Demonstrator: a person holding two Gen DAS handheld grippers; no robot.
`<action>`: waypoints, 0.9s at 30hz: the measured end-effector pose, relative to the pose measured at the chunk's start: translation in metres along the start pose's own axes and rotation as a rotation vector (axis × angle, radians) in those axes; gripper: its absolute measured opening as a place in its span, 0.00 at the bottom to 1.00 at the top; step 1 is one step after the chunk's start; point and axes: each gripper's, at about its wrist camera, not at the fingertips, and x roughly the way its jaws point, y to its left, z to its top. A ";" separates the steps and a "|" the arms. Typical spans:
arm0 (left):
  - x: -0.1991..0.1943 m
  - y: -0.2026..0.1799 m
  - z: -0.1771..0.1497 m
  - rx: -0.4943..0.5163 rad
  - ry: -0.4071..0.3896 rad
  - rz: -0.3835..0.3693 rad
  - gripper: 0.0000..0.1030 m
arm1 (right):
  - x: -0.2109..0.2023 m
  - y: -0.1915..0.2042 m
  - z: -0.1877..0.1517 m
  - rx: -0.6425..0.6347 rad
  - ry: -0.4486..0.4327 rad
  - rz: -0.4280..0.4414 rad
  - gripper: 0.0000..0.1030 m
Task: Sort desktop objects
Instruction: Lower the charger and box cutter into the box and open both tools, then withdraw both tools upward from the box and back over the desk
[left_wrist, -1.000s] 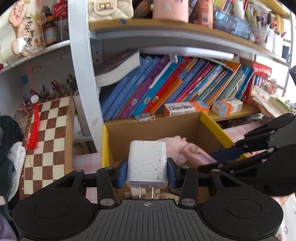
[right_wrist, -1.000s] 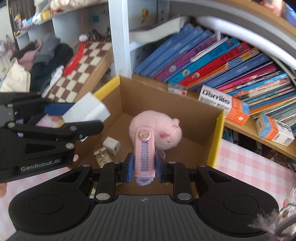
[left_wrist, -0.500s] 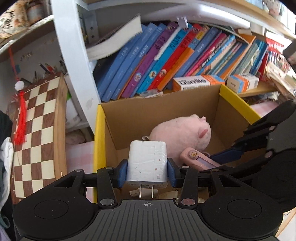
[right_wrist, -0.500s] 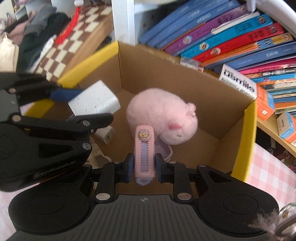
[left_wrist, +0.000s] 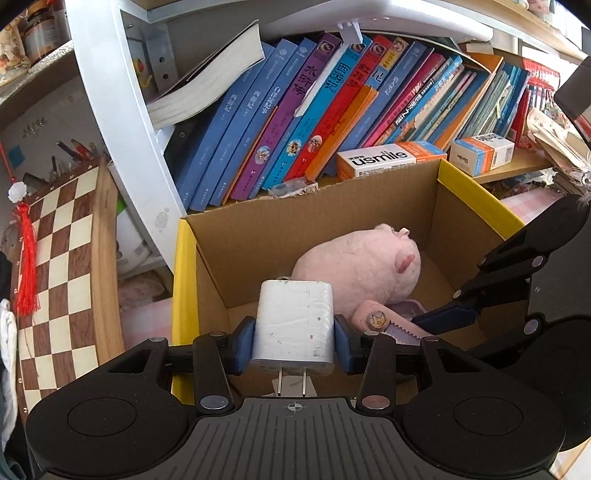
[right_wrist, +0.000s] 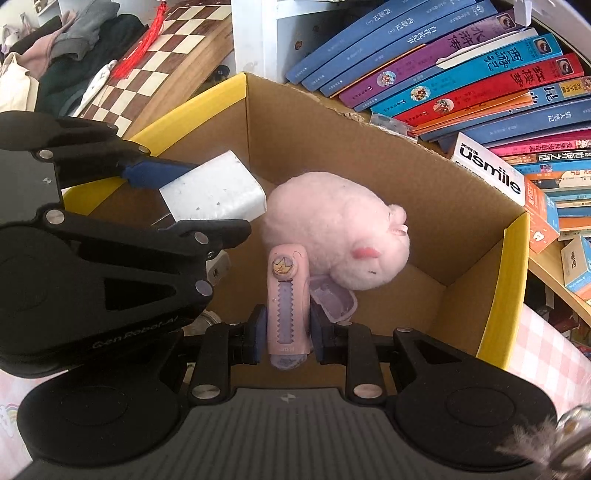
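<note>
My left gripper (left_wrist: 294, 345) is shut on a white plug charger (left_wrist: 293, 325), prongs pointing back at the camera, held over the left part of a cardboard box (left_wrist: 280, 221) with yellow flaps. In the right wrist view the charger (right_wrist: 218, 194) hangs beside a pink plush pig (right_wrist: 332, 229) lying inside the box (right_wrist: 369, 155). My right gripper (right_wrist: 287, 334) is shut on a pink utility knife (right_wrist: 287, 306) with a crown sticker, just in front of the pig. The knife (left_wrist: 384, 323) and the pig (left_wrist: 362, 266) also show in the left wrist view.
A small white adapter (right_wrist: 218, 267) and a lilac plastic case (right_wrist: 332, 299) lie on the box floor. Leaning books (left_wrist: 314, 110) and a usmile carton (left_wrist: 380, 160) fill the shelf behind. A chessboard (left_wrist: 59, 266) leans at the left. Pink checked cloth (right_wrist: 546, 354) covers the desk.
Both grippers have sunk toward and into the box, each keeping its grip. The pig and box walls now look larger and closer.
</note>
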 end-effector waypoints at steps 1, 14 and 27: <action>0.000 0.000 0.000 0.000 0.003 0.000 0.41 | 0.000 0.000 0.000 0.001 0.000 0.001 0.23; -0.006 0.004 0.002 -0.040 0.012 0.010 0.56 | -0.010 0.000 -0.003 0.020 -0.048 -0.007 0.43; -0.044 0.004 0.003 -0.071 -0.071 0.051 0.81 | -0.052 -0.002 -0.012 0.045 -0.133 -0.019 0.62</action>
